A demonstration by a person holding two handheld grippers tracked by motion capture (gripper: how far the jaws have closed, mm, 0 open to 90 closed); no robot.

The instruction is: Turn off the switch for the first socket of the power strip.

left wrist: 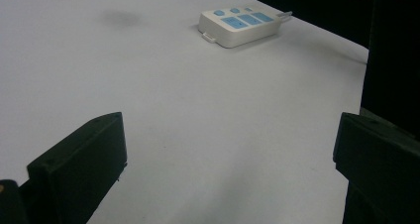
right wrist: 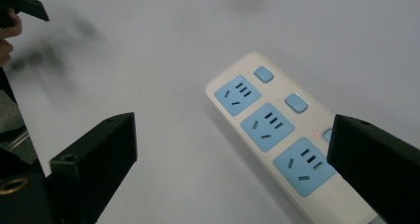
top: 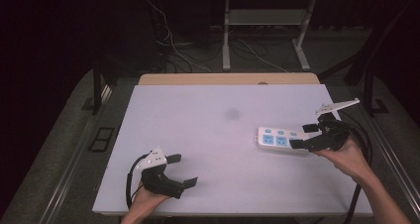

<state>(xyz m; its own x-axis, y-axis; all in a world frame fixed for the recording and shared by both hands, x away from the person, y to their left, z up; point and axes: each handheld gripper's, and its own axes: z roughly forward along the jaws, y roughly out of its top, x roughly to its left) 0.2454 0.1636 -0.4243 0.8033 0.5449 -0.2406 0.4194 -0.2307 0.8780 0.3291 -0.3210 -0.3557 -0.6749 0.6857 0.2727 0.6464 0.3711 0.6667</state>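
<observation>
A white power strip [top: 276, 140] with blue sockets and blue switches lies flat on the right half of the table; it shows far off as the power strip [left wrist: 239, 26] in the left gripper view and close up as the power strip [right wrist: 289, 138] in the right gripper view. My right gripper [top: 303, 136] is open at the strip's right end, its jaws wide apart, one jaw over the strip's near end. My left gripper [top: 182, 170] is open near the front left of the table, nothing between its jaws.
The white table top [top: 208, 135] has a faint dark smudge [top: 232, 114] near its middle. Behind the table stand a wooden edge, desk legs [top: 226, 35] and loose cables on the floor. Black cables trail from both grippers.
</observation>
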